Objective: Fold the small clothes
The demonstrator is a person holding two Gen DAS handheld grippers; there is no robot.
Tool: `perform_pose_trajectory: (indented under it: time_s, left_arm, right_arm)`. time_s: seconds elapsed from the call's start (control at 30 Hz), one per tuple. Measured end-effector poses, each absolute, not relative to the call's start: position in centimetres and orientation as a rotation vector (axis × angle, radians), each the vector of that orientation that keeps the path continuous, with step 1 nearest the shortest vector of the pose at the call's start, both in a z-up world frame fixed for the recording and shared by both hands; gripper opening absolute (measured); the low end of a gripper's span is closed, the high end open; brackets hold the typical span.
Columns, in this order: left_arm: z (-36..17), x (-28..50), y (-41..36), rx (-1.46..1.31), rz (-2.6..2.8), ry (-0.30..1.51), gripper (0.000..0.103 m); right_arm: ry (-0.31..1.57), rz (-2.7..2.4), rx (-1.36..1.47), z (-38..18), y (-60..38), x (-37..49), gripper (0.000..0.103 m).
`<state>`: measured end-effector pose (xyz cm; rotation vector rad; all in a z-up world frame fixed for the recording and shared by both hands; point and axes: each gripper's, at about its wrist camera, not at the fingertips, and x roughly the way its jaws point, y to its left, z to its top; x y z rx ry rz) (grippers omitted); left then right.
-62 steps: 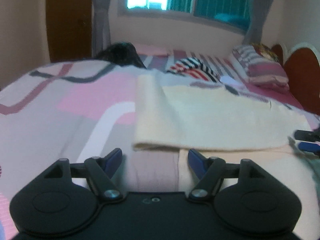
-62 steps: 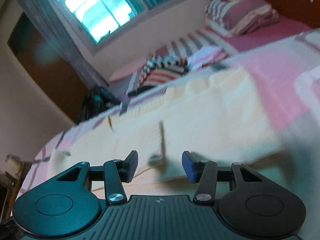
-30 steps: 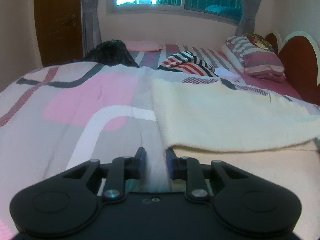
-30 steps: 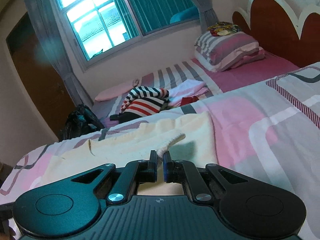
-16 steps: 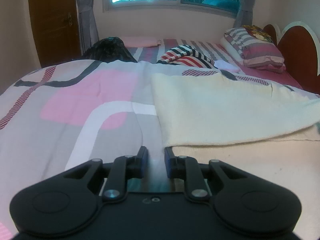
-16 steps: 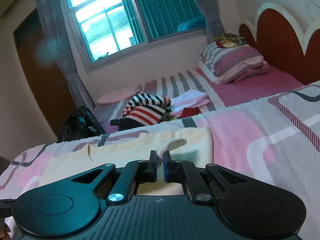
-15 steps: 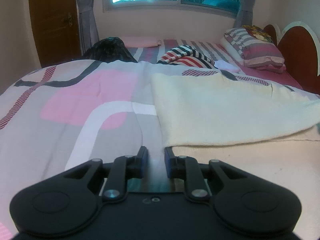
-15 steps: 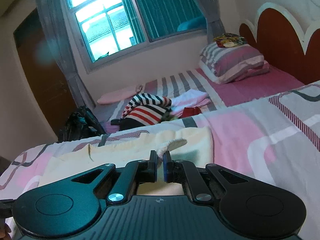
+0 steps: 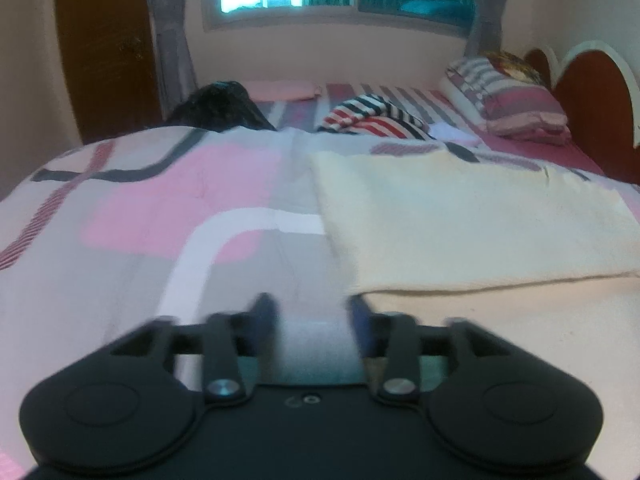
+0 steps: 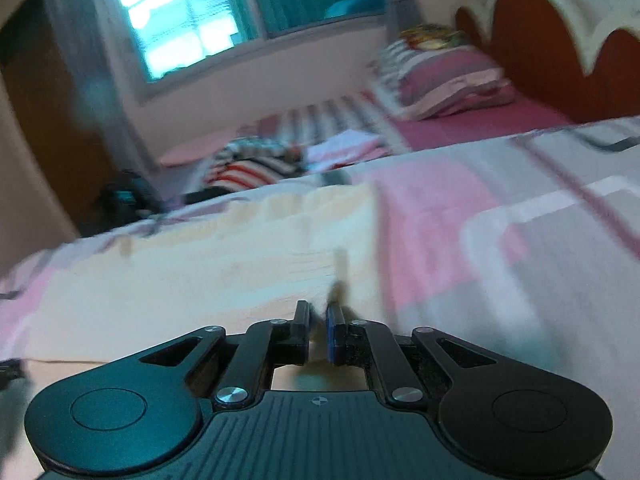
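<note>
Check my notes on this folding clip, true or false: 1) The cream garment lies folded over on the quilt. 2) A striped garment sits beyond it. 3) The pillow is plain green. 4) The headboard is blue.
1) True: the cream garment lies folded over itself on the patterned quilt.
2) True: the striped garment lies farther back.
3) False: the pillow is striped pink and grey.
4) False: the headboard is reddish-brown, edged in white.

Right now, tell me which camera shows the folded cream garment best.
The left wrist view: the cream garment lies sharp there, its folded top layer and near edge plain. The right wrist view shows the same garment only smeared by motion blur, close behind the right gripper.
</note>
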<state>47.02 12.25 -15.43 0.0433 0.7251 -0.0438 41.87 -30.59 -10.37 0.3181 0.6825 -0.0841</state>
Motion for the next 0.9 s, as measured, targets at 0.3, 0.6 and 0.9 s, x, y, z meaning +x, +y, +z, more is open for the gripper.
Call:
perform_pose_trajectory:
  time_s: [0.3,0.6,0.9]
  left_arm:
    - [-13.7,47.0,3.3,0.081,-0.248,0.638,0.057]
    - [-15.9,47.9,4.1,0.143,-0.246,0.672,0.062]
    - [-13.6,52.8,5.3,0.123,-0.215,0.616,0.065]
  right_arm:
    - [0.661,0.184,0.304,-9.2,-24.7,42.8,0.018]
    - [0.688,0.069,0.257,-11.2,-25.6,42.4,0.017]
    - [0.634,0.137,0.43,-9.4,-28.1,47.0,0.008]
